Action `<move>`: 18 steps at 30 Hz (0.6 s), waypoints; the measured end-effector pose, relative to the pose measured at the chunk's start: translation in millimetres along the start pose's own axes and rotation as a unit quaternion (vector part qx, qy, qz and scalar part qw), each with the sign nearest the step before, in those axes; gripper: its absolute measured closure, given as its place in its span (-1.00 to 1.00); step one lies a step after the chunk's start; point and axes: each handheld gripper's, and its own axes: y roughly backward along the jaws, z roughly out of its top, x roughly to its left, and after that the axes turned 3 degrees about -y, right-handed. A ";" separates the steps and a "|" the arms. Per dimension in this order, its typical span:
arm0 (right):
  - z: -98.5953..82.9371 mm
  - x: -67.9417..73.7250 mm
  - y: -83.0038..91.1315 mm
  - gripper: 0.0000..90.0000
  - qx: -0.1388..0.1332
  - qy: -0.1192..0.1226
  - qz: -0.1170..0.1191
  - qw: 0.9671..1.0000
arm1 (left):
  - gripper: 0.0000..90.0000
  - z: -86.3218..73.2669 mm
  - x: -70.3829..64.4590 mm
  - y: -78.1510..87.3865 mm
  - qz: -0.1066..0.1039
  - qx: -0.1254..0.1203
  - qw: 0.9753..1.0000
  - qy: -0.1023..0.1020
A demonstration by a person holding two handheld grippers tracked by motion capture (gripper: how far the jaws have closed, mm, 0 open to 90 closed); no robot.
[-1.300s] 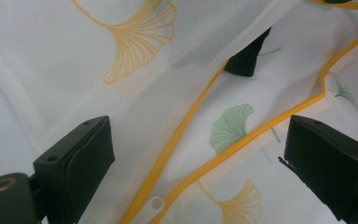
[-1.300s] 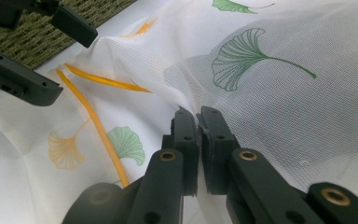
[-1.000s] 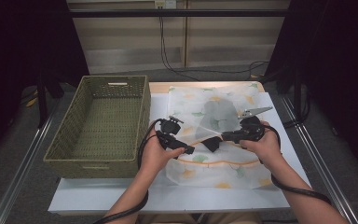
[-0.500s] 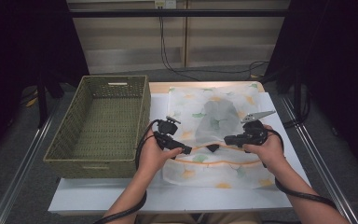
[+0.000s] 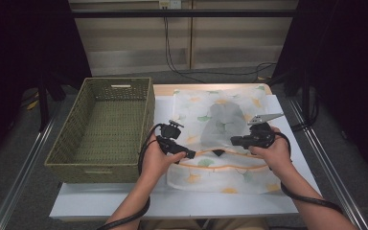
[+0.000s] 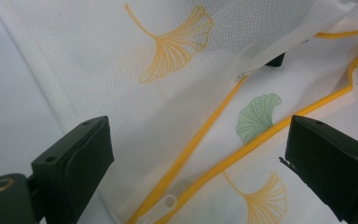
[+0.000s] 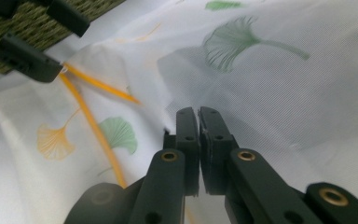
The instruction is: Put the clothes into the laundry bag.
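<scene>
1. Right gripper [image 7: 199,112]: in the right gripper view its jaws stand pressed together, apparently pinching a fold of the mesh laundry bag [image 7: 279,88] at the tips; whether mesh is truly caught between the pads cannot be told for certain. In the high view this gripper [image 5: 235,141] lies over the bag's [image 5: 230,172] middle, by the zipper line.
2. Left gripper [image 6: 196,158]: jaws spread wide apart, holding nothing, with the yellow zipper [image 6: 200,140] and its white pull [image 6: 165,205] lying between and just below them. In the high view the gripper [image 5: 190,154] sits at the bag's left edge.
3. The bag, white mesh printed with ginkgo leaves, lies flat on the white table [image 5: 124,201], with a grey garment [image 5: 225,124] showing through its upper half. The woven basket [image 5: 100,129] stands just left of the bag, empty.
4. Judgement of the step: opening or closing the zipper. Good practice would be for the right gripper to hold the mesh taut near the track while the left closes squarely on the pull, then draws it along the yellow line rather than upward, so that the mesh does not bunch.
</scene>
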 end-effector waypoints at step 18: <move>-9.4 -6.9 -28.3 0.95 0.028 -0.009 -0.002 1.000 | -0.84 -3.5 3.5 0.5 0.001 0.002 1.000 0.001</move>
